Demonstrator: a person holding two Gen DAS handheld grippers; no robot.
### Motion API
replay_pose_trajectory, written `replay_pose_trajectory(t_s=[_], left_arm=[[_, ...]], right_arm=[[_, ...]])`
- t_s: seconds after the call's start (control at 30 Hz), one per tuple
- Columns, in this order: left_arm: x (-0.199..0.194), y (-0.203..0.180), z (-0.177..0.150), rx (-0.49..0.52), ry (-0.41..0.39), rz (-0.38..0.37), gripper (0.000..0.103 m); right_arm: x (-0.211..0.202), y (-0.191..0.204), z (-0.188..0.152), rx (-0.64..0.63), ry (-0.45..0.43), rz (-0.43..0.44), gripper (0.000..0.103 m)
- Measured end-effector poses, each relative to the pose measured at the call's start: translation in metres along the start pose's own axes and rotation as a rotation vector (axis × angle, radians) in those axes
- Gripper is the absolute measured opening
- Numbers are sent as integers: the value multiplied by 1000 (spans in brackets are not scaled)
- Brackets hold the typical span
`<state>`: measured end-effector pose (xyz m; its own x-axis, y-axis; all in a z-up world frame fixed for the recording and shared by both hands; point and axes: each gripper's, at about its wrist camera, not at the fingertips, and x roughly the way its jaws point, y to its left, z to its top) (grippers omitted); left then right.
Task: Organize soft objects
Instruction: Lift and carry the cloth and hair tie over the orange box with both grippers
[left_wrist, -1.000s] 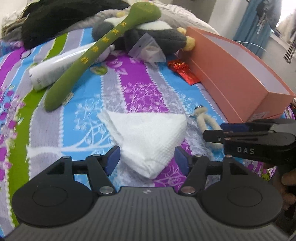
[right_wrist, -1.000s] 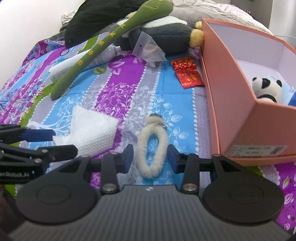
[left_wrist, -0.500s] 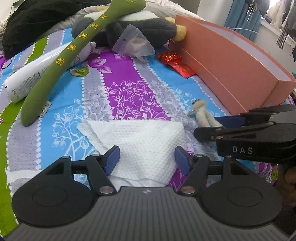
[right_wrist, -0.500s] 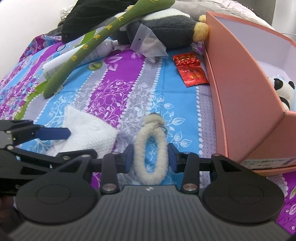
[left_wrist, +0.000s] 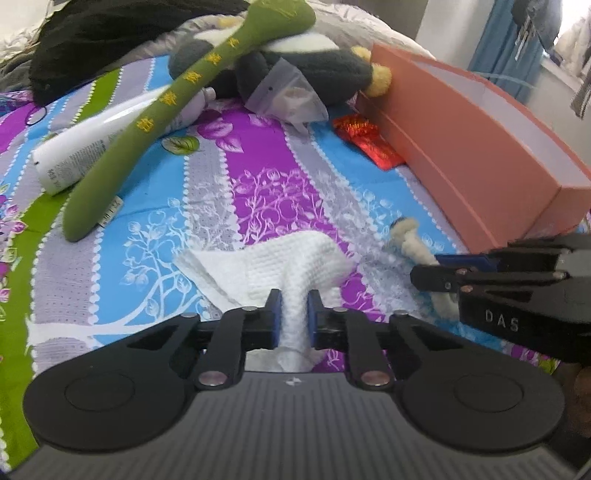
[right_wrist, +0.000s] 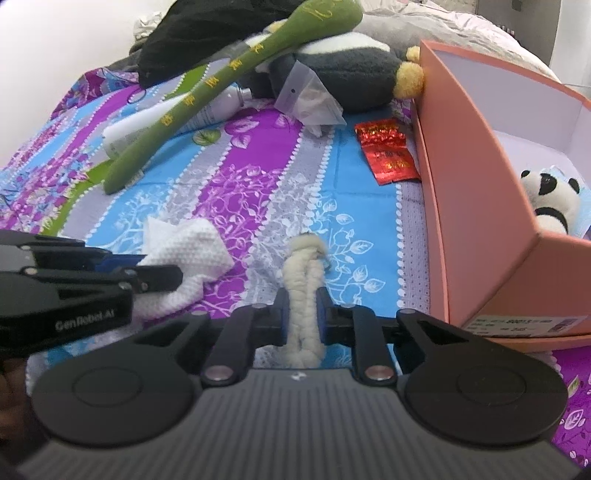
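White waffle-textured cloth (left_wrist: 291, 266): lies crumpled on the bed's striped floral cover (left_wrist: 266, 192), its near part pinched up between the blue pads of the left hand-held gripper (left_wrist: 294, 310), whose jaws have just been closing and now clamp on it. Cream fuzzy loop (right_wrist: 303, 295): on the same cover, just right of the cloth, squeezed narrow between the pads of the right hand-held gripper (right_wrist: 303, 314), whose jaws have likewise just been closing onto it. Salmon-pink box (right_wrist: 476, 206): open-topped, right of both, near the loop; a small panda plush (right_wrist: 550, 199) sits inside. Red foil packet (right_wrist: 388, 151): flat on the cover beside the box's long wall. Further back: clear plastic bag (left_wrist: 284, 92) against a large grey-and-white plush (left_wrist: 314, 62); long green plush stick (left_wrist: 177, 107) with yellow characters, lying across a white tube (left_wrist: 92, 144); black garment (left_wrist: 110, 33) at the far edge.
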<state>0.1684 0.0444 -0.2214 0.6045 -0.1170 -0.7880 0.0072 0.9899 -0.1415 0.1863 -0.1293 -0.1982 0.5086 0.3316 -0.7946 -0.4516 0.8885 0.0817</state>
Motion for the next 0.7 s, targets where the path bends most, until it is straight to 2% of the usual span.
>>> replay_pose_trajectory(t_s=[0.2, 0.33, 0.7], left_arm=[[-27, 0, 9, -71, -46, -20, 14], [-44, -2, 14, -117, -63, -46, 14], [-98, -32, 47, -82, -155, -102, 14]], right_arm=[[-24, 2, 4, -10, -33, -7, 19], [-43, 2, 6, -1, -85, -23, 19], [-109, 3, 35, -3, -259, -17, 19]])
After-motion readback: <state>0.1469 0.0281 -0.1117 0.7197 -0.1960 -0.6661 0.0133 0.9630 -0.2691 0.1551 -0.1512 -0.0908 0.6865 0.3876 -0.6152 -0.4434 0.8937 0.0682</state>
